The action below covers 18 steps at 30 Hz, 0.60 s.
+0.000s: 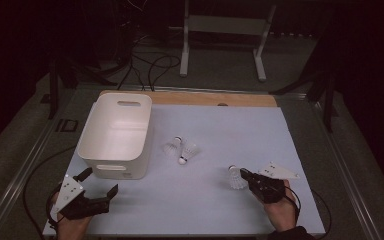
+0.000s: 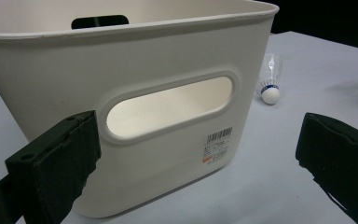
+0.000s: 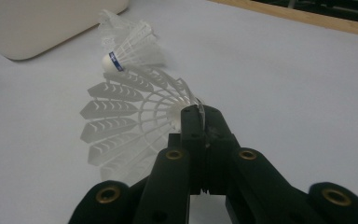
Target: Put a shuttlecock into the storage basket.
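Two shuttlecocks (image 1: 181, 149) lie mid-counter beside the white bin (image 1: 116, 135). My right gripper (image 1: 243, 175) jaws clench a third shuttlecock (image 1: 236, 178) by its skirt edge, probably for binning. My left gripper (image 1: 100, 182) waits released near the bin.

Lab or recording workspace, dim room, table (image 1: 280, 150) covered with a pale sheet, grey carpeted floor (image 1: 220, 75), loose black cables (image 1: 150, 67) trailing across it, white metal equipment stand (image 1: 222, 30) behind, black tripod legs (image 1: 325, 95) at both sides
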Each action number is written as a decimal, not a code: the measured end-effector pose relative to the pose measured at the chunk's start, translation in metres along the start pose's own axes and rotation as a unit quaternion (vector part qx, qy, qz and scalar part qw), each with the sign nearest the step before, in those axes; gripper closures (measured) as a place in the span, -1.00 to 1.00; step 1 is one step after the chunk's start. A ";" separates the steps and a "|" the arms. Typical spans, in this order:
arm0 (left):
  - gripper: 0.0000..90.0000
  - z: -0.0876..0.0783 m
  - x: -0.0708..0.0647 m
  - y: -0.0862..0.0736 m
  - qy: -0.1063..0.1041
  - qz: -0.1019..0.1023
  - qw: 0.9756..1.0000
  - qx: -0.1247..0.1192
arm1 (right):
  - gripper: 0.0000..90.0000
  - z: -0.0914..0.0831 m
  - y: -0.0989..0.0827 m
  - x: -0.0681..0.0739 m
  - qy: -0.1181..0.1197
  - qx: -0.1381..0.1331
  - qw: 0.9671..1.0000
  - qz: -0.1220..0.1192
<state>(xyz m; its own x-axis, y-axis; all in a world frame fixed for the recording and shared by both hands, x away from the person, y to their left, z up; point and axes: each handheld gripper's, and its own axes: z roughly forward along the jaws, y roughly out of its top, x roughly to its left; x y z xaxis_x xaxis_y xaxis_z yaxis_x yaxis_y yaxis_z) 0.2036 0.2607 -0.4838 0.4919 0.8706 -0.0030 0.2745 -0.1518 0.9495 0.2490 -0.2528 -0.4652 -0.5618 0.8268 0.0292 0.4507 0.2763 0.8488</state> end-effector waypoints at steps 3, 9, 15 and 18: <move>-0.99 0.000 0.000 0.000 0.000 -0.001 1.000 0.000 | 0.97 0.000 0.002 0.000 0.003 0.001 1.000 0.005; -0.99 0.000 0.000 0.000 0.001 0.000 1.000 0.001 | 0.97 -0.001 0.007 0.000 0.011 0.000 1.000 0.003; -0.99 0.002 -0.002 -0.001 -0.002 0.000 1.000 0.002 | 0.97 -0.003 0.015 -0.002 0.012 -0.002 1.000 0.002; -0.99 0.002 -0.001 -0.001 -0.002 0.000 1.000 0.002 | 0.97 -0.004 0.017 -0.002 0.013 -0.002 1.000 0.003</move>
<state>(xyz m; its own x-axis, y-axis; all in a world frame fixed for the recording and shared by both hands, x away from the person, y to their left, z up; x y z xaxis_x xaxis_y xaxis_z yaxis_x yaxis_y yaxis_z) 0.2043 0.2586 -0.4851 0.4953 0.8687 -0.0052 0.2783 -0.1530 0.9482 0.2550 -0.2514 -0.4489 -0.5772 0.8152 0.0476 0.4507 0.2694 0.8511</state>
